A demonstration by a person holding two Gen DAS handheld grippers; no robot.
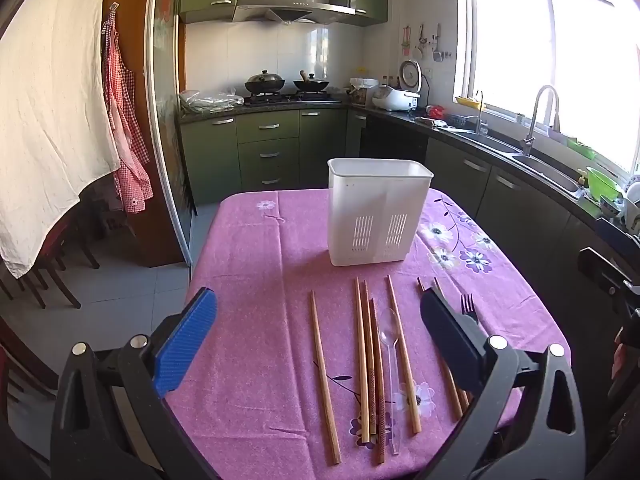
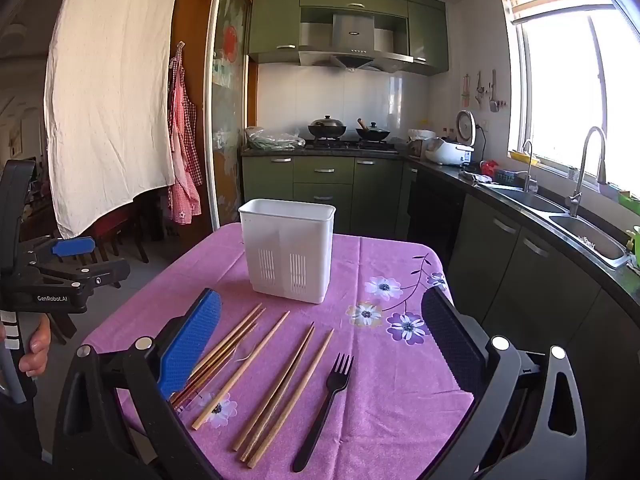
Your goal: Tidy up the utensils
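On the pink flowered cloth that covers the counter, the utensils lie loose in a rough row in front of a white plastic holder, which stands upright further back and looks empty from this angle. Wooden chopsticks make up most of the row; a clear plastic spoon lies among them, touching or overlapping one or two, and a black plastic fork lies at the right end, apart from the nearest chopstick.

All of these are probably very light and stiff. The chopsticks are thin and round enough to roll or pivot if pinched near a tip, so a hold around the middle of the shaft should keep one level. The spoon is likely slick and hard to see against the cloth; its handle is the safer place to grip, once it is clear of its neighbours. The fork's flat handle offers an easy grip across its width. Since everything lies flat on soft cloth, the pads may catch fabric along with the utensil.

The left hand-held gripper hangs above the near edge of the row, tilted down toward it, its jaws wide apart with nothing between them. The right hand-held gripper is tilted down less steeply over the fork and the right-hand chopsticks, its jaws also spread wide and empty. In the right wrist view a hand grips the left tool's handle.
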